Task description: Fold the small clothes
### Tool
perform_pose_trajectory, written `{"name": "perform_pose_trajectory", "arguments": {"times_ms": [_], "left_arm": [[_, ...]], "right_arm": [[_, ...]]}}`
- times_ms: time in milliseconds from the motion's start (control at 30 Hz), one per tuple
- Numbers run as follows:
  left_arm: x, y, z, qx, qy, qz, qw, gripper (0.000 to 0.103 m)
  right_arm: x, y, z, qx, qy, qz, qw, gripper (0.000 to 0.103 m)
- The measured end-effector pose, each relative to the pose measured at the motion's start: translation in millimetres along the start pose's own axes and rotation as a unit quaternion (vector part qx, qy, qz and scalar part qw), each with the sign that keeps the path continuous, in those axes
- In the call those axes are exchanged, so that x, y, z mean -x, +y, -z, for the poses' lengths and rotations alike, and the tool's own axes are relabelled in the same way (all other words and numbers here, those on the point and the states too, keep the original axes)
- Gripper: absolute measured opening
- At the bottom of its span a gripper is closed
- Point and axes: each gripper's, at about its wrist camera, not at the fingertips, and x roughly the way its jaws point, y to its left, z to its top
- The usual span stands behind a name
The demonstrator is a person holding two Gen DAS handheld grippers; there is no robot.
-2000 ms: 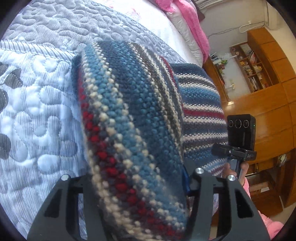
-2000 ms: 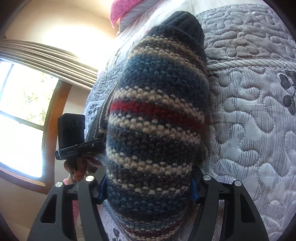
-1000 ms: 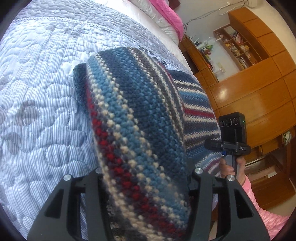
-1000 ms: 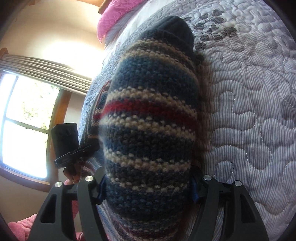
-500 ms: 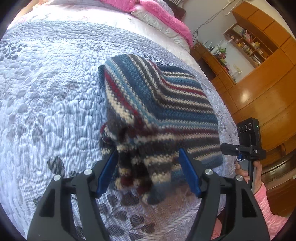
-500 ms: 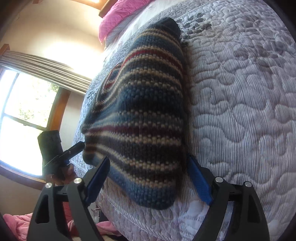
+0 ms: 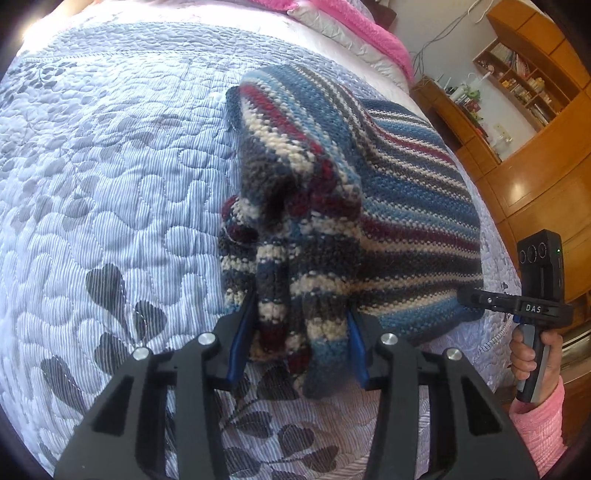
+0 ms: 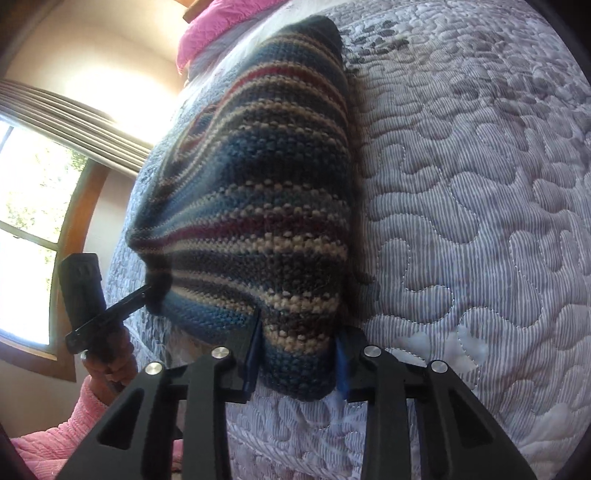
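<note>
A striped knit garment (image 7: 388,192) in blue, red, cream and grey lies folded on the quilted bed (image 7: 110,184). Its near left edge is bunched between the blue pads of my left gripper (image 7: 297,332), which is shut on it. Across the near hem, the right gripper (image 7: 476,299) pinches the other corner, held by a hand in a pink sleeve (image 7: 532,354). From the right wrist, the garment (image 8: 266,177) stretches away, with my right gripper (image 8: 297,354) shut on its near corner. The left gripper (image 8: 147,291) pulls the far corner taut.
Pink pillows (image 7: 369,33) lie at the head of the bed. Wooden cabinets and shelves (image 7: 535,166) stand beyond the bed's right side. A window with a wooden frame (image 8: 29,221) is on the other side. Bare quilt (image 8: 461,184) spreads around the garment.
The garment, earlier lifted close to both cameras, came down onto the bed. Both grippers' jaws were wide half a second ago and have now narrowed onto the near hem.
</note>
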Motion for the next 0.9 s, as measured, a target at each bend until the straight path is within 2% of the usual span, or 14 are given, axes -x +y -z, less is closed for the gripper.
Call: {"name": "perform_pose_trajectory", "arguments": {"times_ms": [133,167,200,233,267,300,333,400,500,667,900], "left_arm": [[3,0,7,0.0,-0.013,-0.006,0.9999,0.046],[7,-1,9,0.006,-0.016,-0.01,0.9998,0.047],[11,-5,11,0.01,-0.02,-0.016,0.9996,0.049],[17,-8,14,0.011,-0.025,-0.025,0.9993,0.053],[24,-11,18,0.01,-0.031,-0.044,0.9985,0.067],[30,-16,24,0.009,-0.037,-0.069,0.9968,0.072],[37,-19,30,0.006,-0.044,-0.091,0.9949,0.073],[47,-23,40,0.006,-0.043,-0.1,0.9941,0.073],[64,-26,55,0.023,-0.044,-0.118,0.9918,0.073],[87,-29,78,0.025,-0.042,-0.162,0.9856,0.074],[113,-43,104,0.017,-0.04,-0.169,0.9847,0.077]], "right_arm": [[-1,2,0,-0.009,-0.01,0.001,1.0,0.034],[2,4,2,-0.006,-0.014,0.007,1.0,0.036],[6,8,4,-0.005,-0.021,0.013,1.0,0.043],[11,10,7,-0.002,-0.028,0.022,0.999,0.05],[16,16,10,0.007,-0.034,0.039,0.999,0.052],[21,22,13,0.017,-0.039,0.06,0.997,0.055],[24,28,17,0.025,-0.044,0.083,0.995,0.063],[30,38,26,0.038,-0.054,0.117,0.991,0.072],[33,45,41,0.043,-0.058,0.14,0.988,0.082],[38,60,68,0.052,-0.069,0.163,0.983,0.089],[51,82,98,0.066,-0.083,0.2,0.974,0.096]]}}
